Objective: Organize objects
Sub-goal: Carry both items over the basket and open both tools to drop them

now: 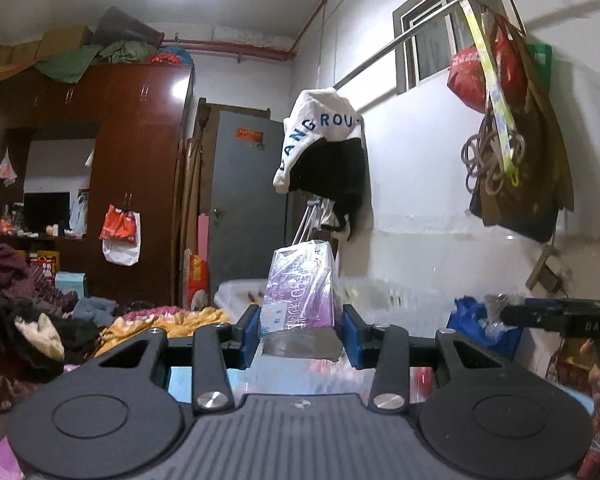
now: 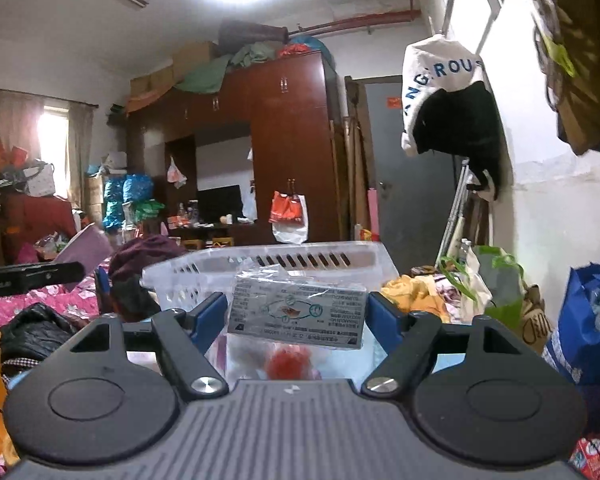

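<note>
A: What is the left gripper (image 1: 300,330) carrying?

B: A purple box in clear film (image 1: 300,286). It stands upright between the blue pads, which press on its two narrow sides, so the jaws sit fairly close together around it. It hangs in the air, clear of the bedding.

A: Why upright?

B: I judge it makes the slimmest grip; pinching the narrow sides near the bottom keeps the slippery wrap from sliding.

A: And the right gripper (image 2: 298,316)?

B: It holds a grey printed packet (image 2: 298,312) flat, label toward the lens, with the jaws set wider because the packet goes in lengthwise. The pads meet both ends, though the film blurs the exact contact.

A: Where are both headed?

B: Probably the clear plastic basket (image 2: 276,258), which sits just beyond the packet on the cluttered bed. Its slotted wall faces the right camera, and its open top looks like the sensible place for loose boxes.

A: Anything beyond it?

B: A dark red wardrobe (image 2: 292,128) and a grey door (image 1: 248,200). A white and black garment (image 1: 324,136) hangs from a wall rail.
</note>
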Tool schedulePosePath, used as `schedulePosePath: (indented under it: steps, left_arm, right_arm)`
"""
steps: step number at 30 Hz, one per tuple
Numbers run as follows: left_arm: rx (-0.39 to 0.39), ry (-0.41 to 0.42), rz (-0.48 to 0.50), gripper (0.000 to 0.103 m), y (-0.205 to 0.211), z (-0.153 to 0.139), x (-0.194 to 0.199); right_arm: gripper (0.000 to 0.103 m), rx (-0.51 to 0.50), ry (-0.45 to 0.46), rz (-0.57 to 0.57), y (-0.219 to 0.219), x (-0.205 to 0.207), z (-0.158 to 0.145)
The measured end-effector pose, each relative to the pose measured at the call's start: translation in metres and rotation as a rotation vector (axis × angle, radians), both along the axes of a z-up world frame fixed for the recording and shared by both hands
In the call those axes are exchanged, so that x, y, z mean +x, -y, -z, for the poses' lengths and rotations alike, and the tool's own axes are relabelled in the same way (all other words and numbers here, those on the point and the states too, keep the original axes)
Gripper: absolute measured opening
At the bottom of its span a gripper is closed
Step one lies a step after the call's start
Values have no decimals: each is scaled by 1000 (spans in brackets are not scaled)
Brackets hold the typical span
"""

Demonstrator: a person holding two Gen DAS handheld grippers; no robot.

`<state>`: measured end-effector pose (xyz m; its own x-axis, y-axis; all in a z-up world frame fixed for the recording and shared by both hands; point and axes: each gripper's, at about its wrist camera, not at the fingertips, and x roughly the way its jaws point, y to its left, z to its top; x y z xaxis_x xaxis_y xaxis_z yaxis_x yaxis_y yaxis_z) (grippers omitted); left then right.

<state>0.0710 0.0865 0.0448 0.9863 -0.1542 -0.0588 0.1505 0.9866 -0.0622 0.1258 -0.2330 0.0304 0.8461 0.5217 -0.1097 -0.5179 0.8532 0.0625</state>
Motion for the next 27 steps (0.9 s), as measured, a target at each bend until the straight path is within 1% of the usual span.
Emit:
schedulePosePath:
  steps: [3, 5, 8, 11, 13, 15, 17, 19, 25, 26, 27]
  left_arm:
    - [16, -7, 4, 46, 9, -20, 24]
    - [40, -17, -16, 46, 17, -31, 48]
    - [26, -87, -24, 46, 22, -40, 88]
    - [10, -162, -39, 46, 26, -42, 123]
    - [10, -204, -49, 46, 27, -40, 139]
    - [7, -226, -52, 46, 27, -38, 149]
    - [8, -243, -87, 46, 25, -35, 157]
    - [1, -255, -85, 46, 22, -33, 163]
    - [6, -264, -74, 47, 23, -33, 166]
    - [7, -260, -71, 52, 24, -34, 165]
    - [10, -262, -81, 75, 24, -34, 165]
  right_arm:
    - [78, -29, 16, 9, -13, 17, -19]
    - [78, -53, 29, 21, -26, 34, -32]
    - [78, -96, 28, 28, -51, 61, -44]
    - [78, -169, 3, 52, -74, 89, -47]
    - [78, -186, -21, 58, -81, 102, -45]
    - [78, -198, -47, 64, -86, 115, -43]
    - [78, -208, -57, 79, -86, 121, -41]
    - [78, -201, -73, 80, -83, 124, -40]
    - [78, -206, -74, 64, -80, 117, -37]
    - [78, -211, -72, 60, -82, 117, -39]
    - [80, -219, -70, 61, -83, 117, -40]
